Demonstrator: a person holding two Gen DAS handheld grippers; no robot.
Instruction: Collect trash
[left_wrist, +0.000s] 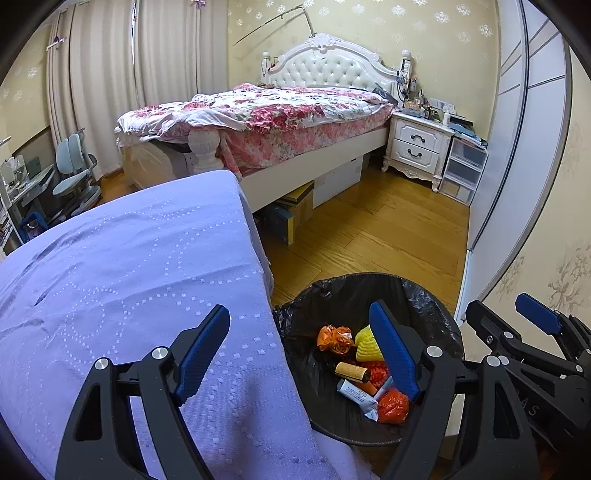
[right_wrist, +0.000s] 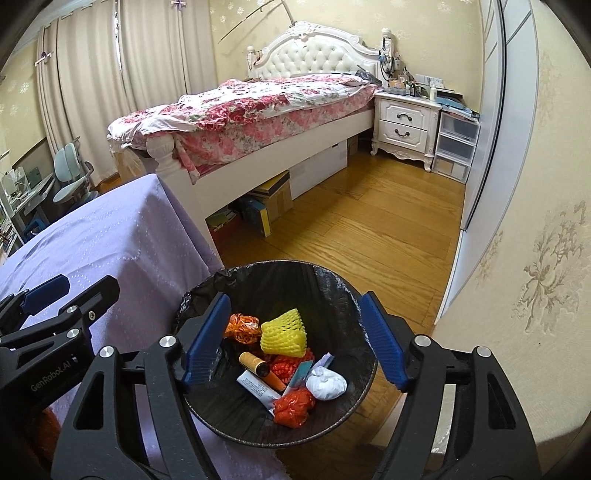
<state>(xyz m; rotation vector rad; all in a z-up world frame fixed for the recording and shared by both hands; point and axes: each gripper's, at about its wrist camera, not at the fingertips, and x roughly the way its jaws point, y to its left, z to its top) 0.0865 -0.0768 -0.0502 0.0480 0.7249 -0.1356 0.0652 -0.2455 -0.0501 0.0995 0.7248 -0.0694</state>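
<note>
A round bin with a black liner stands on the wood floor beside the purple-clothed table. Inside lie a yellow foam net, orange wrappers, a small tube, a cork-coloured cylinder, red crumpled plastic and a white wad. My right gripper is open and empty, directly above the bin. My left gripper is open and empty, straddling the table edge and the bin. The right gripper also shows in the left wrist view.
A bed with floral bedding stands ahead, with boxes under it. A white nightstand and plastic drawers are at the back right. A wardrobe door and wallpapered wall are on the right. A desk chair is at the left.
</note>
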